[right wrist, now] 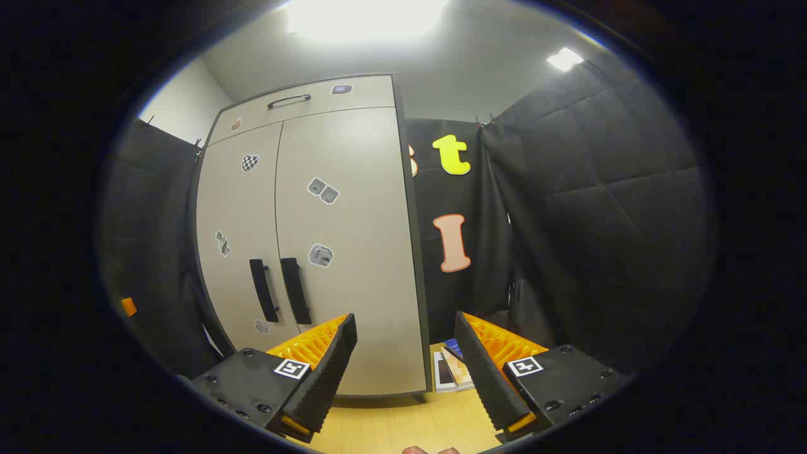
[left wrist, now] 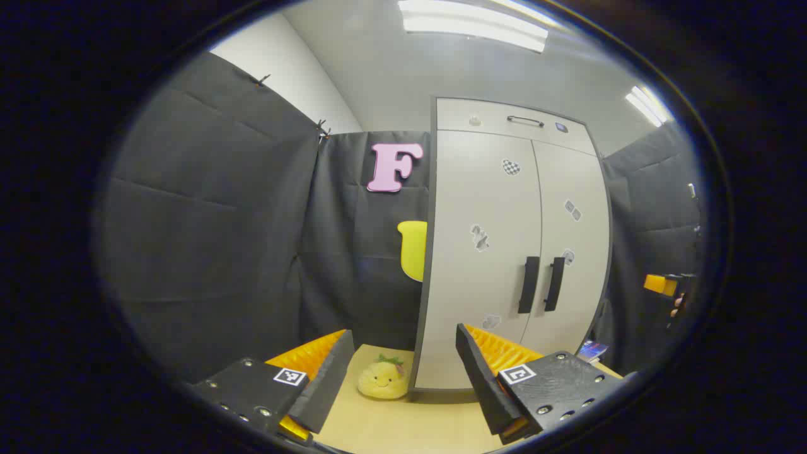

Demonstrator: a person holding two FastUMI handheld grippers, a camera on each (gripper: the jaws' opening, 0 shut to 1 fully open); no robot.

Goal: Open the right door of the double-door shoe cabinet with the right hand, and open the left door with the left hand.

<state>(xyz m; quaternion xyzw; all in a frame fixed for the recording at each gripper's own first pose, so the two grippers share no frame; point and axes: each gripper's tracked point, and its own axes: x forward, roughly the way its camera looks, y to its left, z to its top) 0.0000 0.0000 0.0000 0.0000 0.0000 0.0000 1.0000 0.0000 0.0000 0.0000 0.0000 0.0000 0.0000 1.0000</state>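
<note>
While both doors are sitting closed, the right gripper and left gripper are hanging wide apart, holding nothing. Judging by this, the approach is just beginning: the right gripper is needing to reach the right door handle first.

plush toy left of cabinet

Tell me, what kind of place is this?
Probably a staged recording booth, not a home: black cloth walls surround a lone double-door cabinet on a wooden floor, under office ceiling lights.

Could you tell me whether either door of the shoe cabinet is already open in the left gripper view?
No, the left door and right door both sit flush and closed, their handles side by side.
</note>
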